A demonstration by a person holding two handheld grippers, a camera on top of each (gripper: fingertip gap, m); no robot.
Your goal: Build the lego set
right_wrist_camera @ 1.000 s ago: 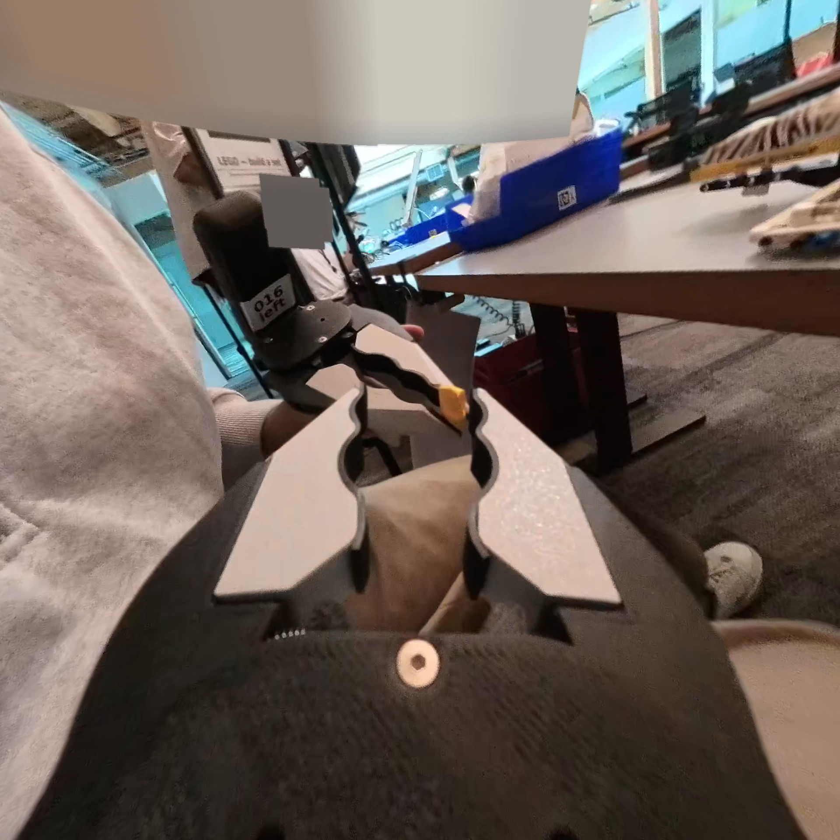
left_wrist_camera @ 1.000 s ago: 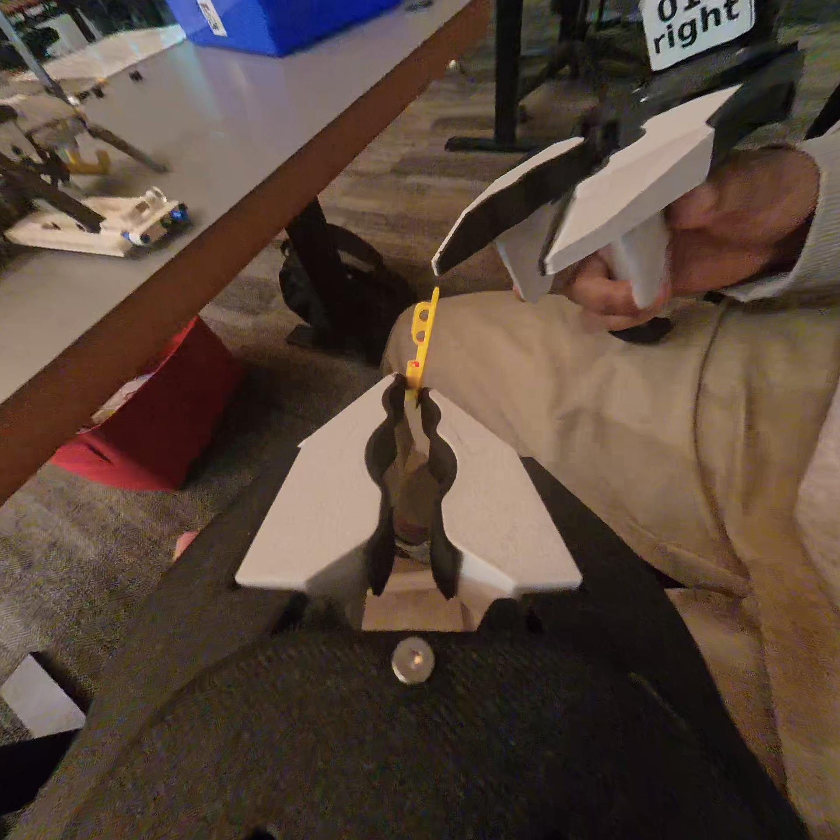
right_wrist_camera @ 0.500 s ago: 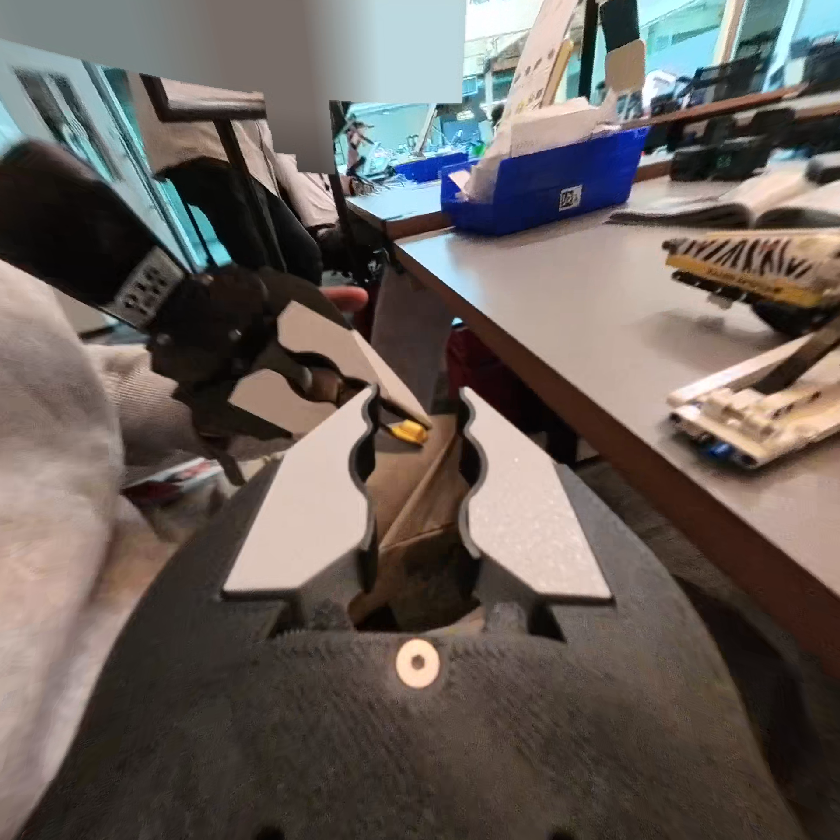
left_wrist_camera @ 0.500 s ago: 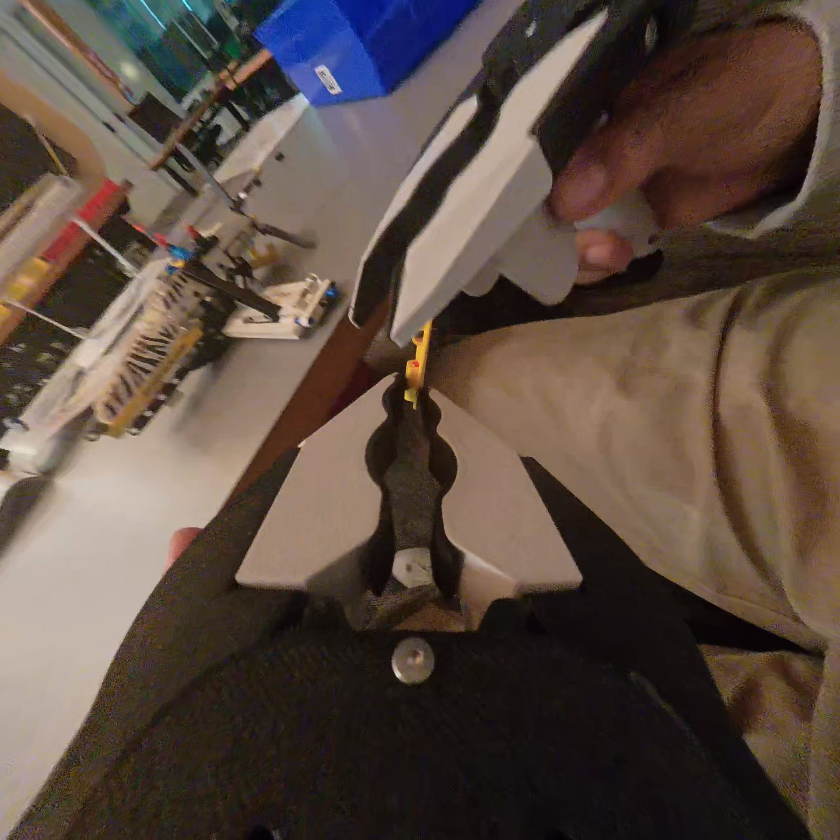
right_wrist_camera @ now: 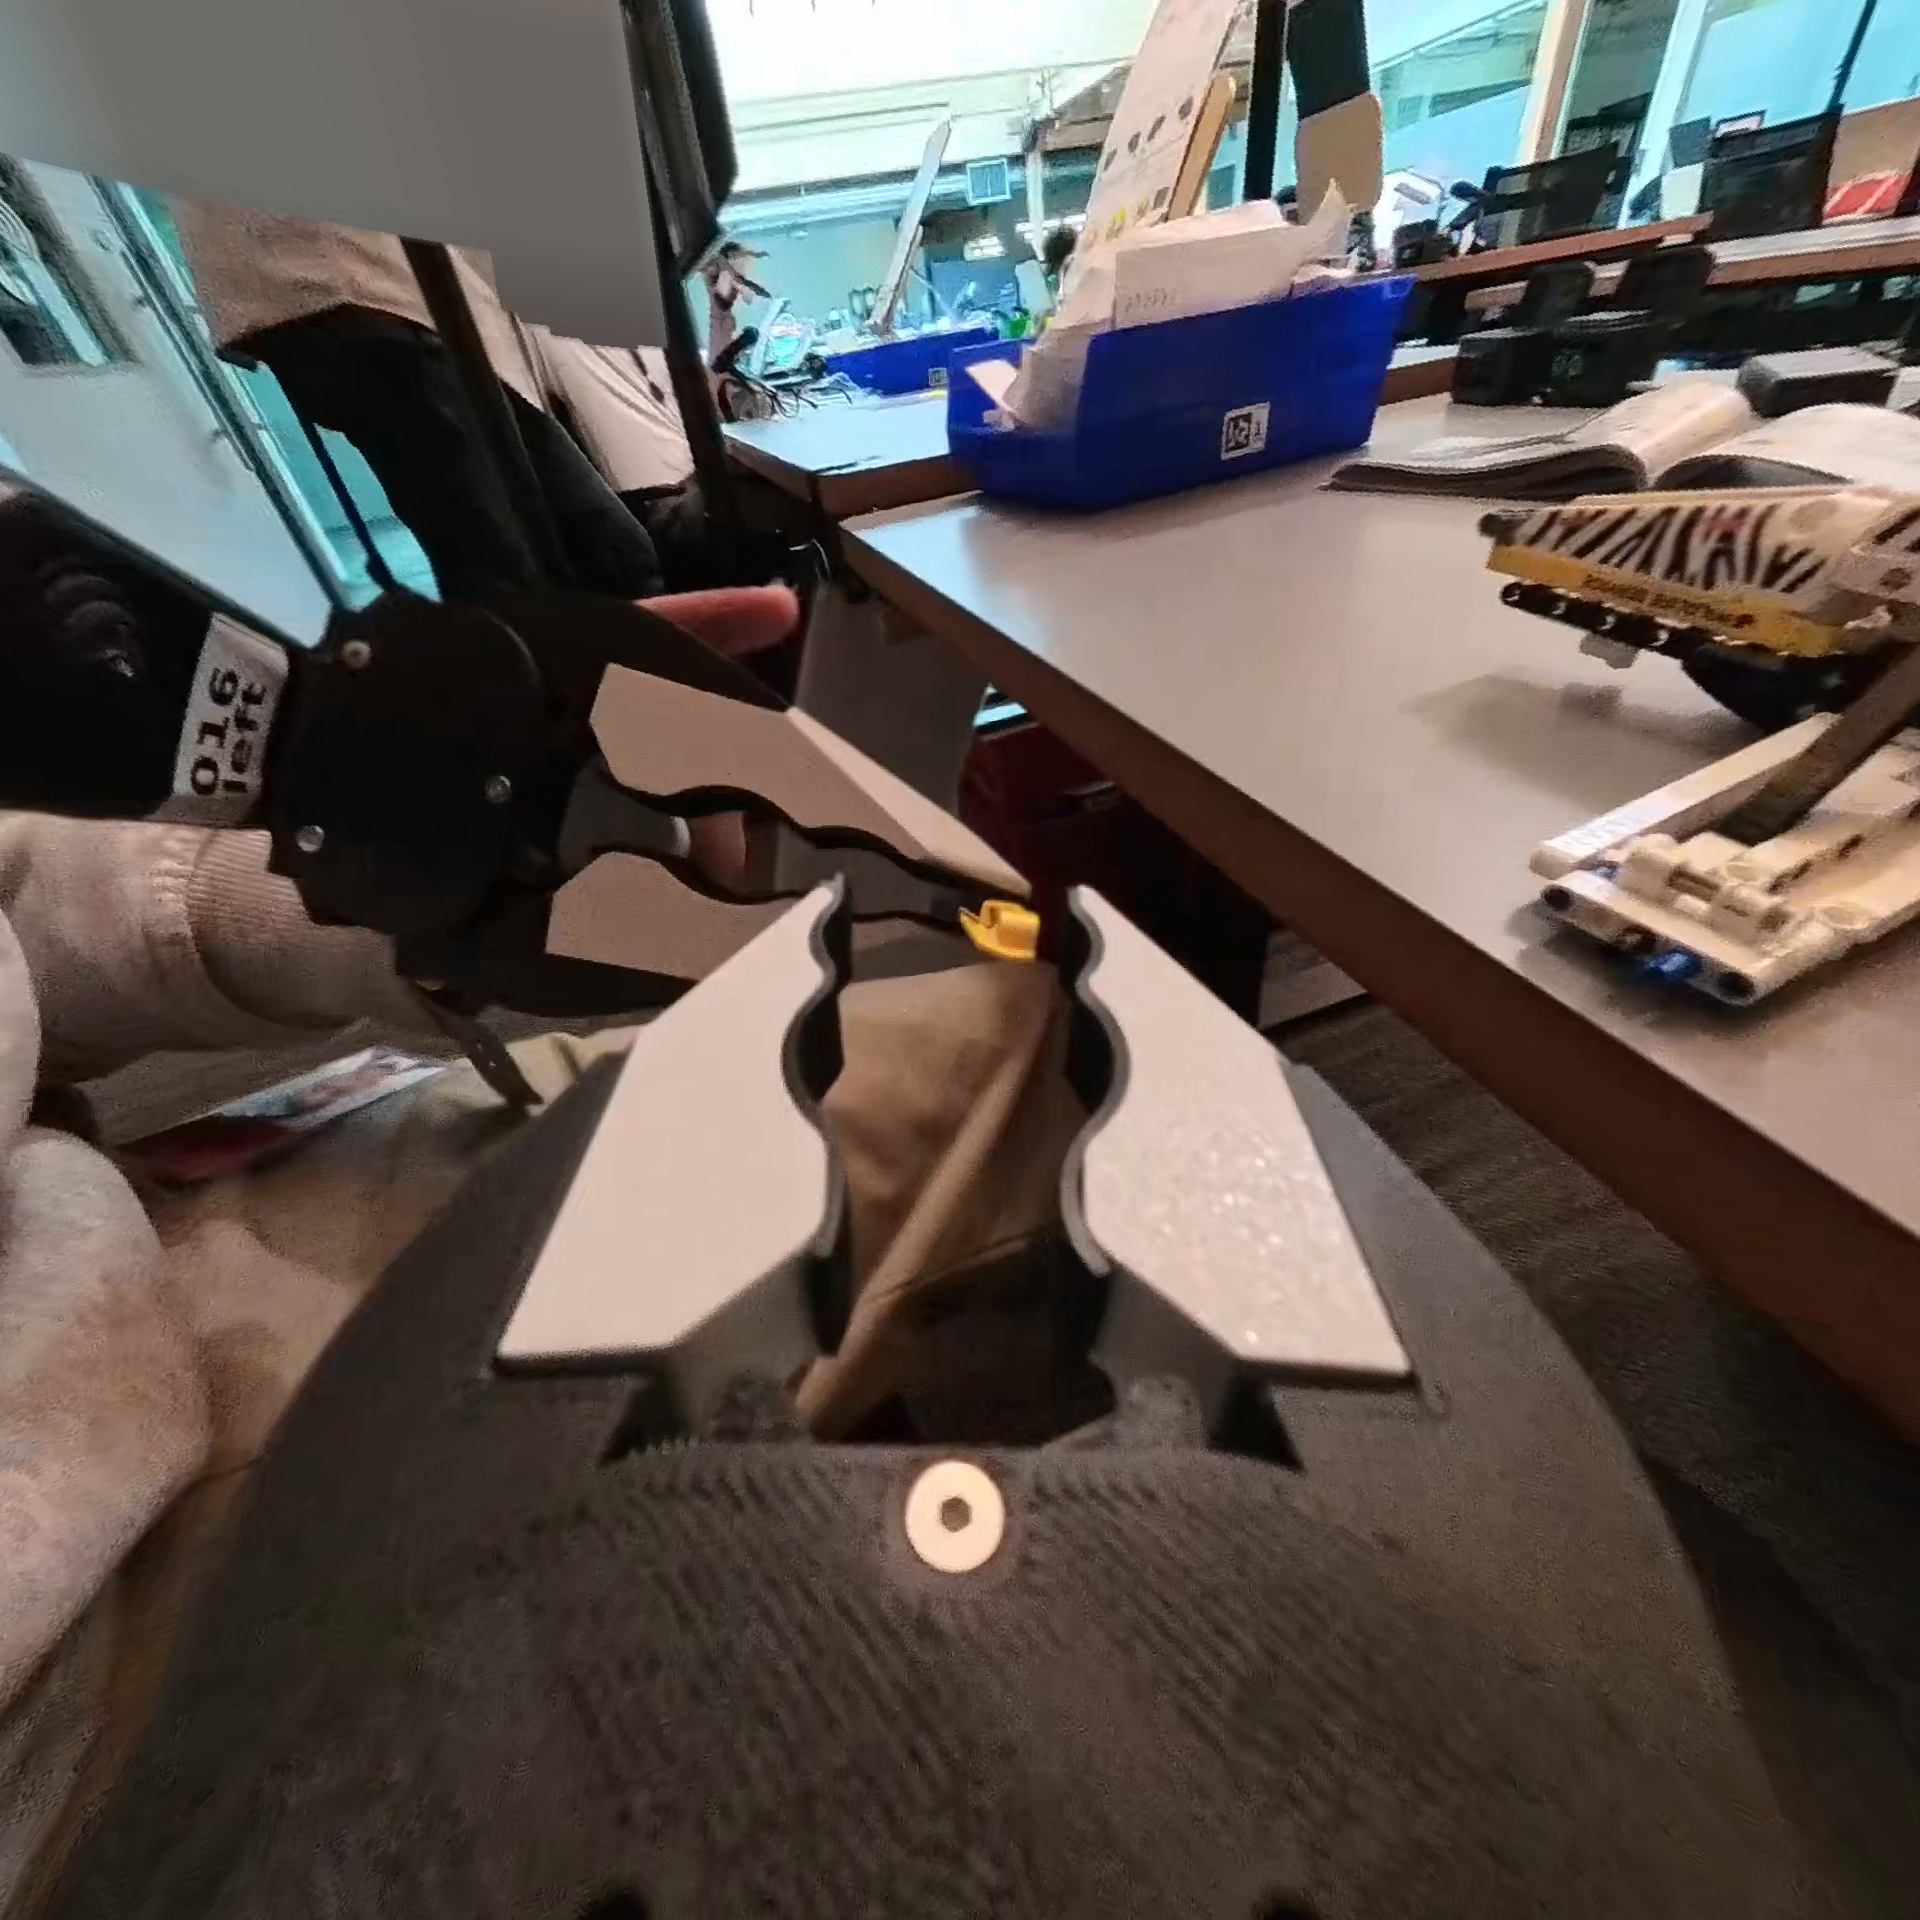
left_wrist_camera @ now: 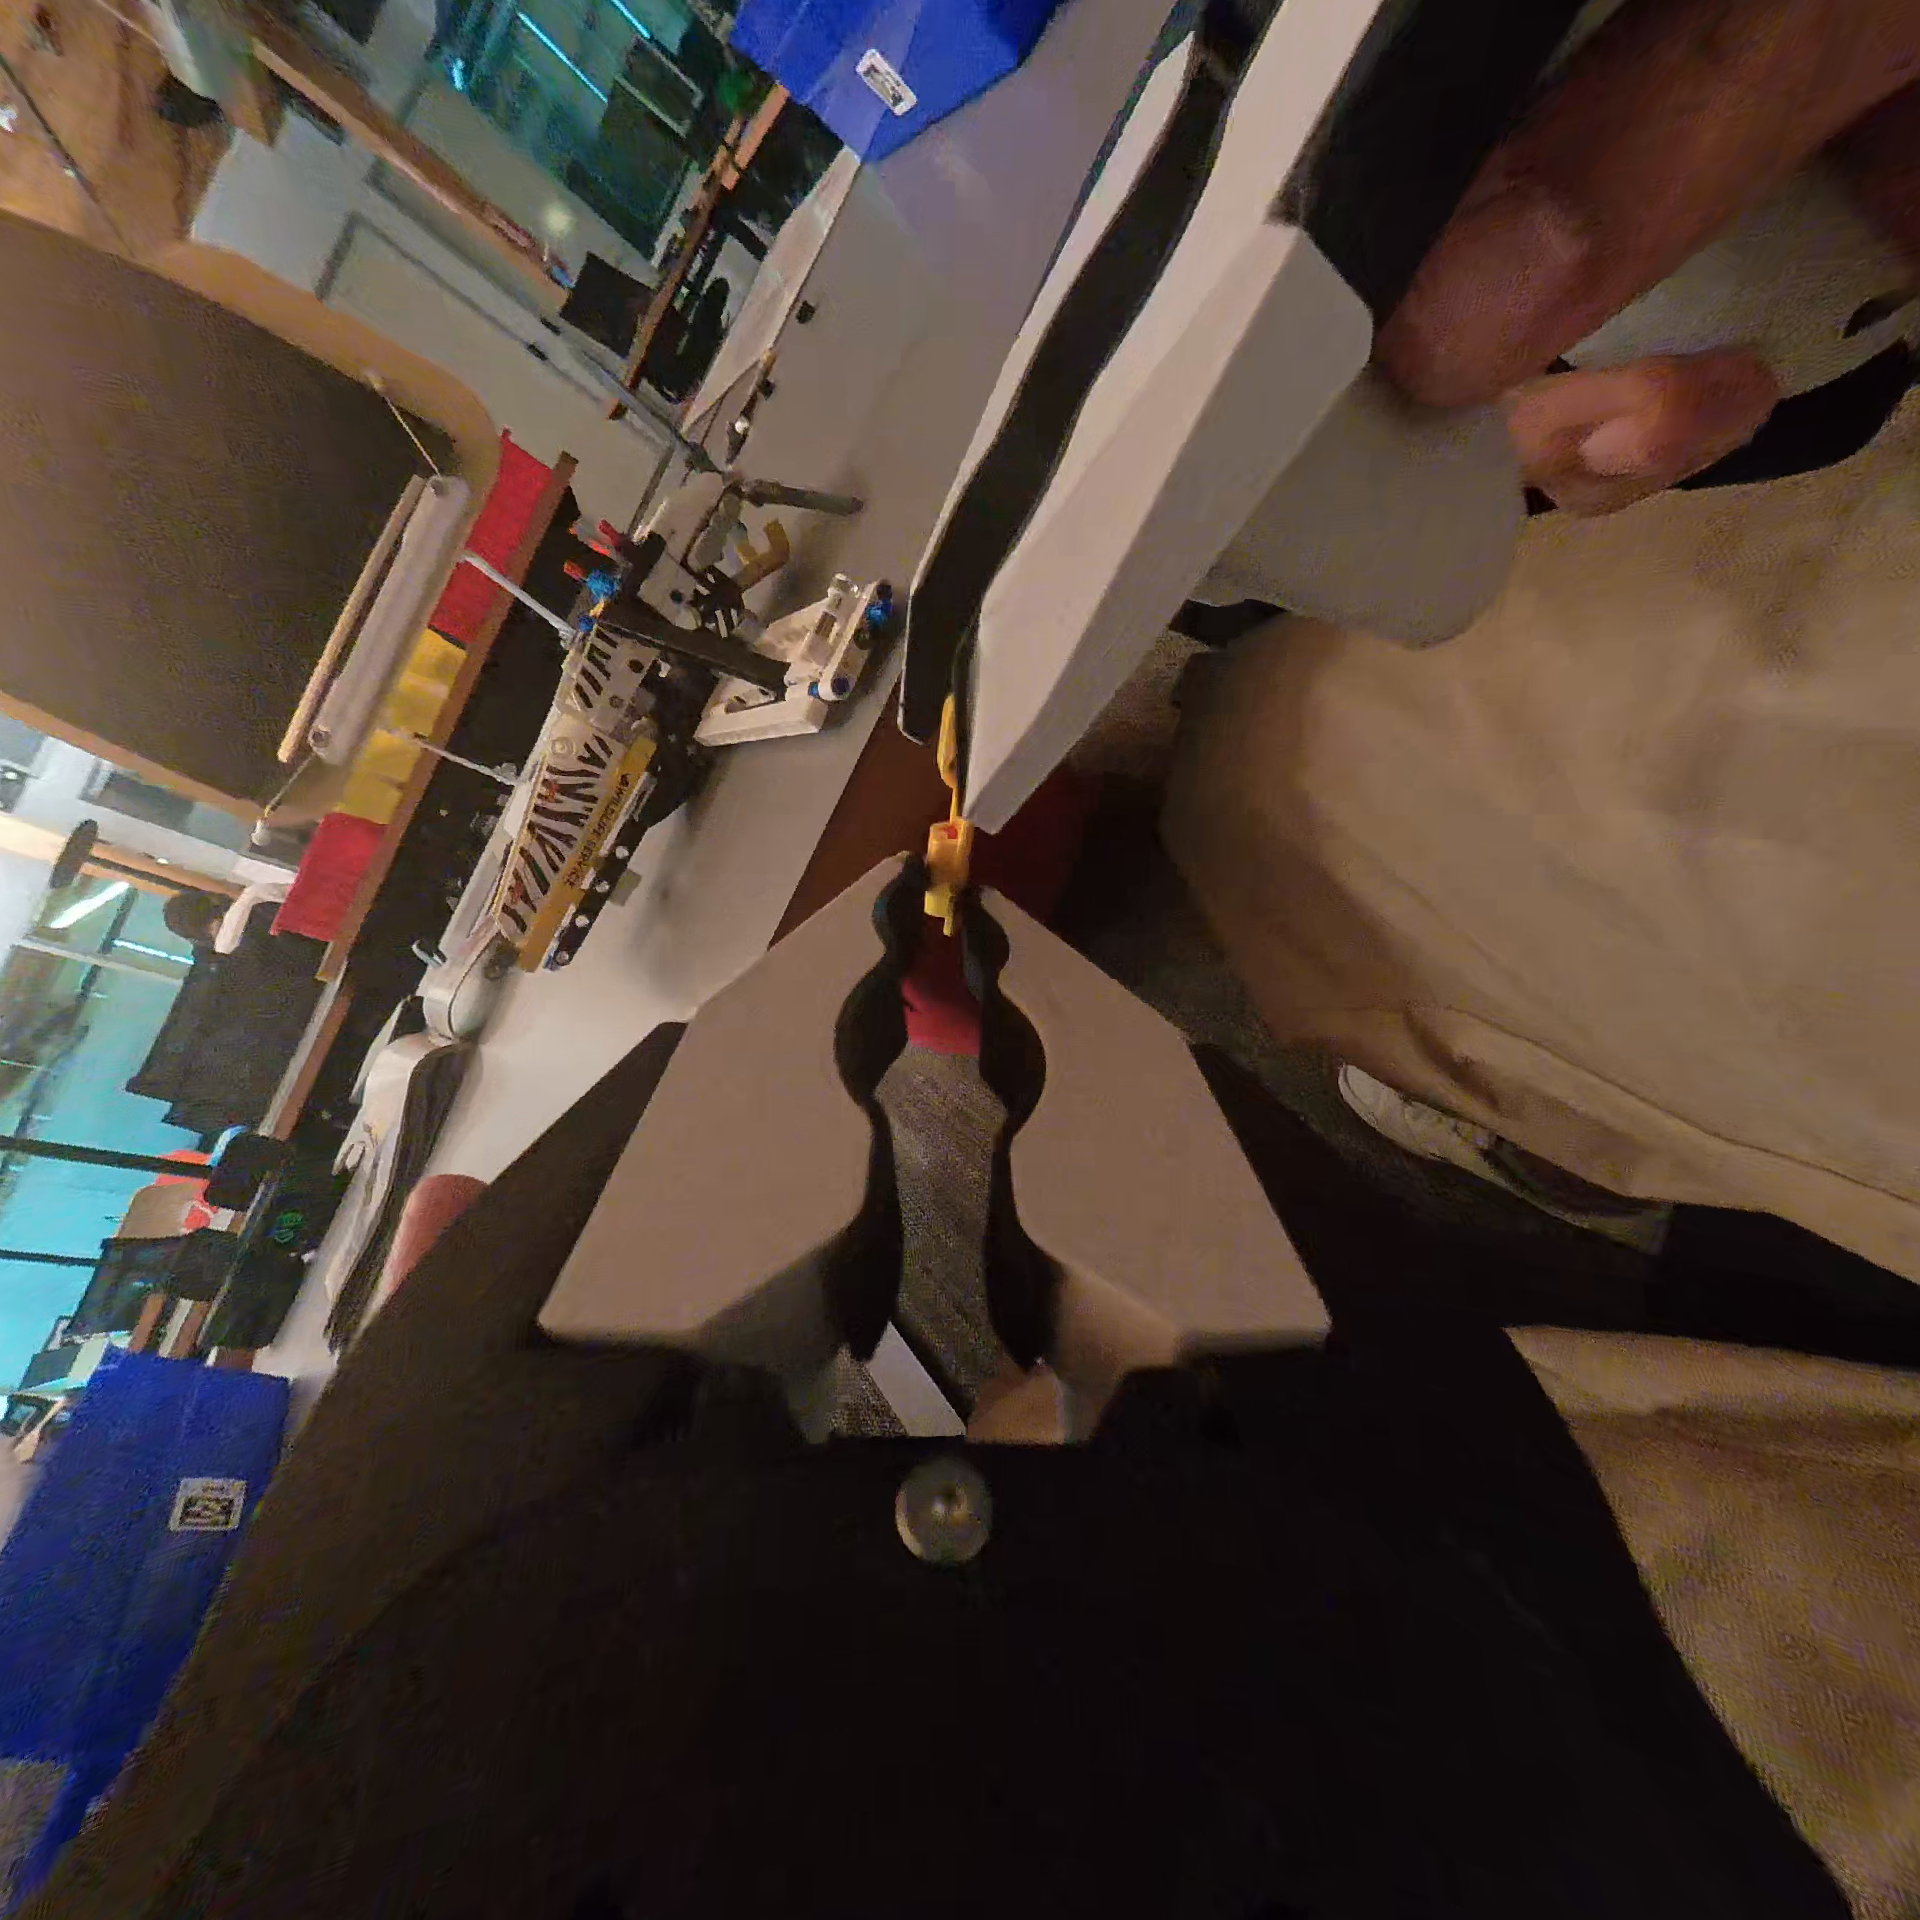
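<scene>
Piece: thin yellow plastic lego beam with holes [left_wrist_camera: 943, 831], red pin stub partway along it. Held in the air above the person's lap, off the grey table [right_wrist_camera: 1299, 665] edge.
Left gripper [left_wrist_camera: 940, 902]: jaws nearly together, tips pinching the beam's near end.
Right gripper [right_wrist_camera: 951, 914]: jaws apart, nothing between them. In the left wrist view its white finger [left_wrist_camera: 1132, 540] tip sits at the beam's far end; cannot tell if it touches.
Long axis: runs straight out from the left gripper tips, along its fingers. Free end points toward the right gripper.
Handling (judgement): light, stiff, smooth plastic. Slim, so it can pivot or slip in a tip pinch if pushed off-axis. Pin stub likely pops loose under side load.
Where to grip: on the flat faces mid-beam, clear of the red pin. Push along the axis, not across.
Rest of build: zebra-striped lego vehicle with yellow side rail [right_wrist_camera: 1704, 582] and white lego sub-assembly with blue pins [right_wrist_camera: 1745, 894] lie on the table, well apart from the beam.
</scene>
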